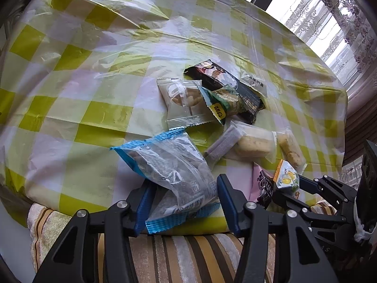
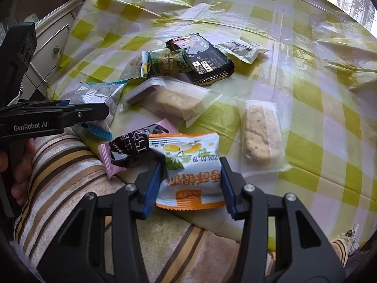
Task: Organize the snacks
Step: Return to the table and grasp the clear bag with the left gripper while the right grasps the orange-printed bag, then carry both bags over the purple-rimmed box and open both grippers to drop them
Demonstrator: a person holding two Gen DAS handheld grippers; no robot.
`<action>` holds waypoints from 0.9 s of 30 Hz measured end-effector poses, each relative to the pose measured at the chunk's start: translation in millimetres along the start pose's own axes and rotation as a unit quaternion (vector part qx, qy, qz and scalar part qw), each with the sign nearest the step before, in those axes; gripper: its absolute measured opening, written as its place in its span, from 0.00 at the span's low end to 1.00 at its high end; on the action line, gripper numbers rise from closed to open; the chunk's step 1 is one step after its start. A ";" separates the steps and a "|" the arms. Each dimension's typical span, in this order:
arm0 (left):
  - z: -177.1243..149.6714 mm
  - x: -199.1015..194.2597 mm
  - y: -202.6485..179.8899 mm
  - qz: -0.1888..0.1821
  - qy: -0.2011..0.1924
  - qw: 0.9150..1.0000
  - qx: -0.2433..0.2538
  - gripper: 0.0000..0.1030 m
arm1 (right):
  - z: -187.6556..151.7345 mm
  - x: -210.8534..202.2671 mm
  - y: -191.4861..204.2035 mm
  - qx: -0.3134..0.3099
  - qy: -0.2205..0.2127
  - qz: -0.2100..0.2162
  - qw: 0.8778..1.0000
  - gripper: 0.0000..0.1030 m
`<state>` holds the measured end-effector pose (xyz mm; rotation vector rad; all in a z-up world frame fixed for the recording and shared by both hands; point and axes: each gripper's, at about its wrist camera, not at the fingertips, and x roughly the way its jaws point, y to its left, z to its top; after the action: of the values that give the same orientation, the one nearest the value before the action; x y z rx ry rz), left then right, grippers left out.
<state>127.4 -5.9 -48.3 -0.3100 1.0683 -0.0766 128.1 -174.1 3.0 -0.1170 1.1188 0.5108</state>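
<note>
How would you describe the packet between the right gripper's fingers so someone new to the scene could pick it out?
Start at the near edge of the green-and-white checked tablecloth, where it meets a striped cushion. The right gripper is closed on a white snack packet there, beside a pink-and-black packet. It alone has orange crimped ends and yellow fruit artwork.

You look down on a table covered with a glossy, creased yellow-green and white checked plastic cloth [image 1: 99,118]. Below its near edge lies a plush fabric striped in brown, gold and cream [image 2: 70,162]. Behind the table hangs a sheer lace curtain [image 1: 339,21] against a bright window, and a pale drawer cabinet with round knobs [image 2: 53,47] stands at the table's far left.
</note>
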 end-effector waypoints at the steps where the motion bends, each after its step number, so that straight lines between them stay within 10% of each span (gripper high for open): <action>1: -0.4 -1.1 -0.1 0.001 -0.002 1.000 0.000 0.50 | -0.3 -2.3 -0.1 0.001 -0.005 -0.002 1.000 0.49; 14: -7.8 -37.8 -12.5 0.016 -0.057 0.998 0.014 0.49 | -15.0 -40.7 -4.3 0.027 -0.058 -0.012 0.998 0.49; 27: -16.1 -53.7 -97.2 -0.071 -0.070 0.990 0.103 0.49 | -47.0 -96.0 -40.8 0.095 -0.104 -0.019 0.990 0.49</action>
<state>95.9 -90.8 18.1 -0.2005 0.8898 -0.2865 75.3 -258.0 60.1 0.0787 0.9536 0.3715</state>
